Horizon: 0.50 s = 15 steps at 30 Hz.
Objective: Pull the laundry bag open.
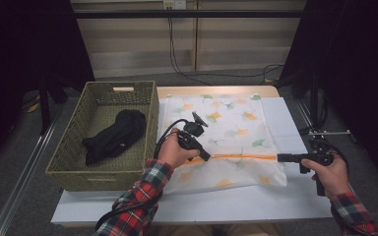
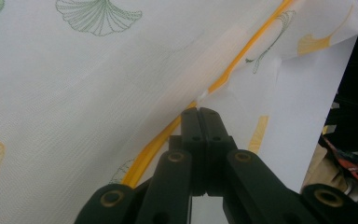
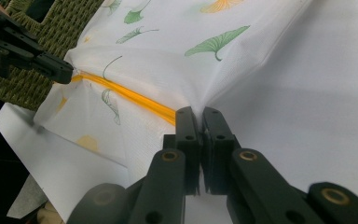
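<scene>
A white mesh bag (image 1: 226, 125) printed with green and orange leaves lies flat on the table, an orange zipper (image 1: 243, 157) running across its near part. My left gripper (image 1: 205, 156) is shut at the zipper's left end, its jaws (image 2: 199, 113) pinched together on the zipper line (image 2: 235, 65) by a small white tab. My right gripper (image 1: 280, 157) is shut on the bag's fabric at the zipper's right end, where the cloth (image 3: 205, 70) puckers up into the jaws (image 3: 196, 113). In the right gripper view the left gripper (image 3: 51, 65) holds the far end of the zipper (image 3: 126, 95).
A woven green basket (image 1: 69, 147) stands left of the bag with a black garment (image 1: 114, 135) inside. The bag rests on a white sheet (image 1: 216, 201) that covers the table. Dark curtains and stand legs flank the table; cables hang behind.
</scene>
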{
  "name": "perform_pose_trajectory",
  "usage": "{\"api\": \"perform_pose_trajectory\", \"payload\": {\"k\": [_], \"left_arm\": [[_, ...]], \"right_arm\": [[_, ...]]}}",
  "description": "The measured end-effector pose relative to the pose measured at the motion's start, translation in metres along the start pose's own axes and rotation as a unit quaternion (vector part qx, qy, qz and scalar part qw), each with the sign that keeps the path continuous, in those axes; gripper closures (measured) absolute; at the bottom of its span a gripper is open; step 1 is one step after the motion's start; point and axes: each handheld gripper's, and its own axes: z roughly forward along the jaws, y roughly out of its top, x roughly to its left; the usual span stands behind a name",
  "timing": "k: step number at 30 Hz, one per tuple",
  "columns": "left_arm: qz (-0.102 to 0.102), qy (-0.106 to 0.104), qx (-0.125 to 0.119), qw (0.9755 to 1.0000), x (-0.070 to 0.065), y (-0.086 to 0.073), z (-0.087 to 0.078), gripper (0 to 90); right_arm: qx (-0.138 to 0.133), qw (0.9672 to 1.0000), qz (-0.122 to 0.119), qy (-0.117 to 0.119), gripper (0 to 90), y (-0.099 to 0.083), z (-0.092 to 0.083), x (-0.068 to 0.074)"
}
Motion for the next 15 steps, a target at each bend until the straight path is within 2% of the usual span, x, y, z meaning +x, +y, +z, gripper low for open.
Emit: {"api": "perform_pose_trajectory", "payload": {"k": [1, 4, 7, 8, 9, 10, 12, 15], "left_arm": [[0.003, 0.007, 0.004, 1.0, 0.0001, -0.0001, 0.0, 90.0], [-0.001, -0.001, 0.003, 1.0, 0.0016, -0.0016, -0.0012, 90.0], [0.002, 0.012, 0.009, 0.9999, 0.0017, -0.0025, -0.0027, 90.0], [0.004, 0.006, 0.007, 1.0, 0.0028, -0.0029, -0.0036, 90.0], [-0.002, 0.006, 0.006, 1.0, 0.0025, -0.0034, -0.0041, 90.0], [0.002, 0.01, 0.007, 0.9999, 0.0029, -0.0038, -0.0049, 90.0], [0.001, 0.004, 0.011, 0.9999, 0.0035, -0.0045, -0.0058, 90.0], [-0.003, 0.01, 0.01, 0.9999, 0.0033, -0.0059, -0.008, 90.0]], "right_arm": [[0.0, 1.0, -0.001, -0.002, 87.2, 0.0, 0.0, 0.0], [0.0, 1.0, -0.001, -0.002, 87.2, -0.0001, -0.0003, -0.0016], [0.001, 1.0, -0.001, -0.005, 87.2, 0.0, -0.0003, -0.0014], [0.002, 1.0, 0.002, -0.003, 87.3, 0.0, -0.0002, -0.0014], [0.0, 1.0, 0.001, -0.003, 87.2, 0.0, -0.0002, -0.0022], [0.0, 1.0, 0.002, -0.003, 87.2, -0.0001, -0.0003, -0.0023], [0.001, 1.0, 0.001, -0.001, 87.2, -0.0001, -0.0004, -0.0021], [0.002, 1.0, 0.001, -0.004, 87.2, -0.0002, -0.0003, -0.0014]]}}
